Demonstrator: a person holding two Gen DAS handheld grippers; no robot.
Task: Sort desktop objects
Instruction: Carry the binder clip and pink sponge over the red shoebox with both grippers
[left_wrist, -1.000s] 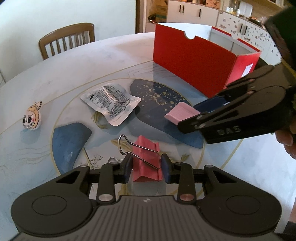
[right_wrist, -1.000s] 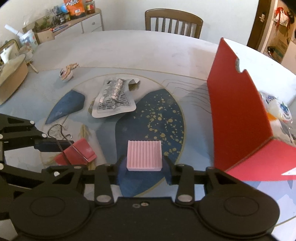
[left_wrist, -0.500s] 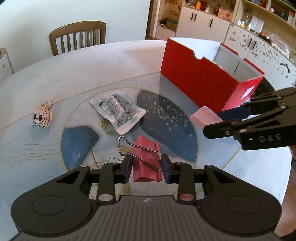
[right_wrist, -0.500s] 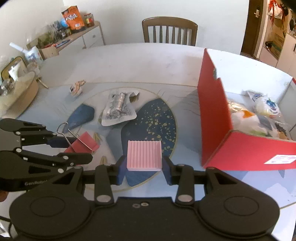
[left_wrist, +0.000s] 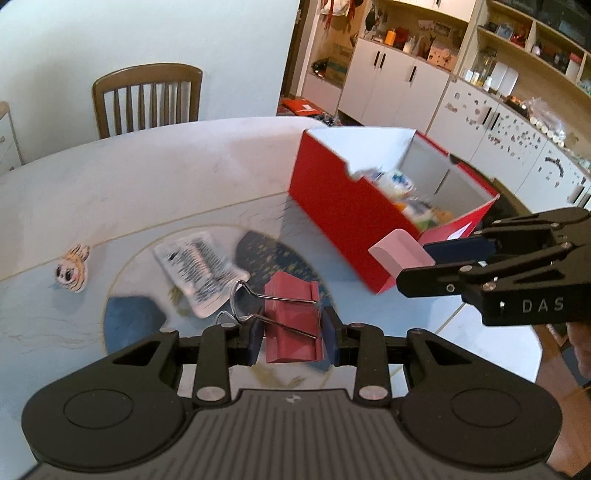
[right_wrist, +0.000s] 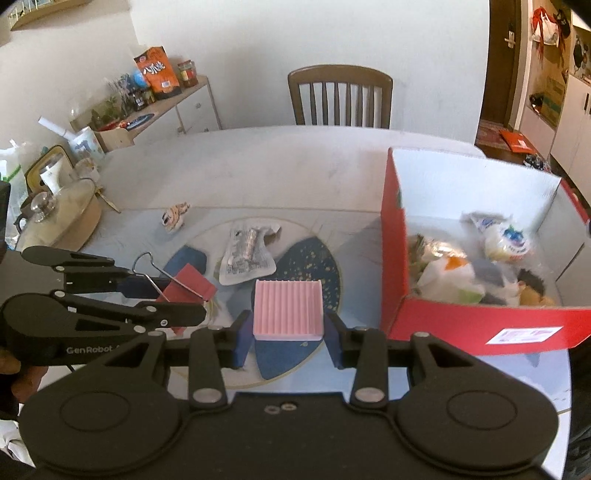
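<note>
The left gripper (left_wrist: 291, 338) is squeezed onto a red binder clip (left_wrist: 291, 325), held up above the table (left_wrist: 166, 177). The right gripper (right_wrist: 288, 332) pinches a pink ridged block (right_wrist: 287, 308), also in the air. The red box (right_wrist: 480, 325) sits at about two o'clock from the block, already full of small things. Farther out, at eleven o'clock, a silver packet (right_wrist: 245, 254) and a little toy (right_wrist: 173, 218) wait on the table. The clip's wire handles (left_wrist: 258, 306) stick out, so it might twist and slip. The two grippers are close and might bump over the box.
</note>
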